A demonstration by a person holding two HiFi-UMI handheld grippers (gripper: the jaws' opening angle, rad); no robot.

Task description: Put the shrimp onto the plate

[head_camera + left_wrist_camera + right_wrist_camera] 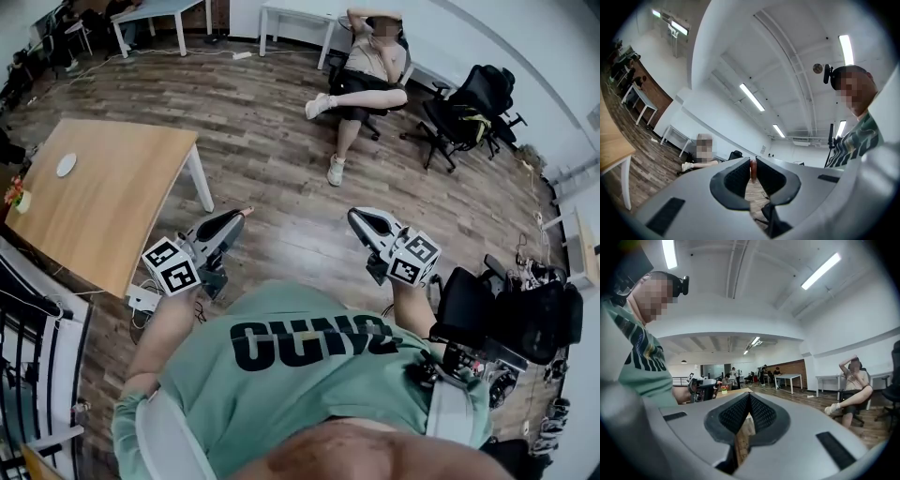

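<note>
Dark plank floor (272, 159), light wooden table (103, 197), white desks (295, 11), black office chairs (478, 94), ceiling strip lights (752, 97).

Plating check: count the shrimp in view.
1: the shrimp is pinched between the jaw tips of the left gripper. More may lie out of view.

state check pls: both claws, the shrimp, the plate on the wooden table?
small reddish shrimp: pinched between two pads, in the air, not yet on the plate
left claw: shut on the shrimp
right claw: shut, nothing in it
round white plate: flat on the light wooden table, looks bare
</note>
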